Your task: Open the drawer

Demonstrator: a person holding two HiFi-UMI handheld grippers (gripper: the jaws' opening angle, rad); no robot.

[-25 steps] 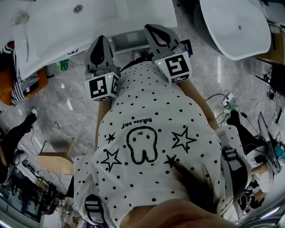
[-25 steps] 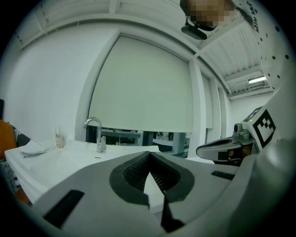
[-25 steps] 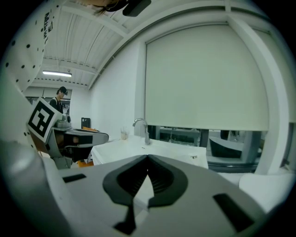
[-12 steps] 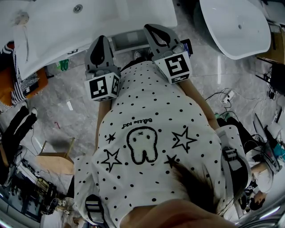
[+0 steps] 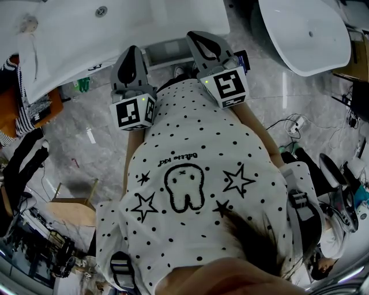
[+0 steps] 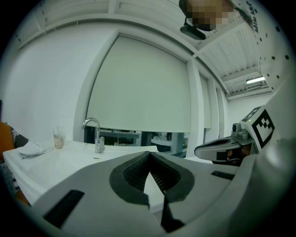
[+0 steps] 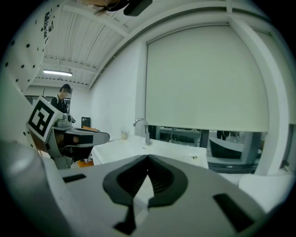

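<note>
The white vanity counter [image 5: 173,17] with a sink runs along the top of the head view. Below its front edge shows a pale drawer front [image 5: 167,53], between the two grippers. My left gripper [image 5: 131,52] and right gripper [image 5: 195,37] are held in front of the chest, side by side, pointing at the vanity and apart from it. In the left gripper view the left gripper [image 6: 149,155] has its jaws closed tip to tip with nothing in them. The right gripper [image 7: 148,159] looks the same, shut and empty. The drawer is hidden in both gripper views.
A chrome faucet [image 6: 95,135] and a small cup [image 6: 57,140] stand on the counter. A white tub [image 5: 305,34] sits at the upper right. Cables [image 5: 294,129] lie on the marble floor at right, a cardboard box [image 5: 72,204] at left, a green bottle [image 5: 83,83] near the vanity.
Both grippers have kept still. Only people at the left and right edges of the head view have shifted a little.
</note>
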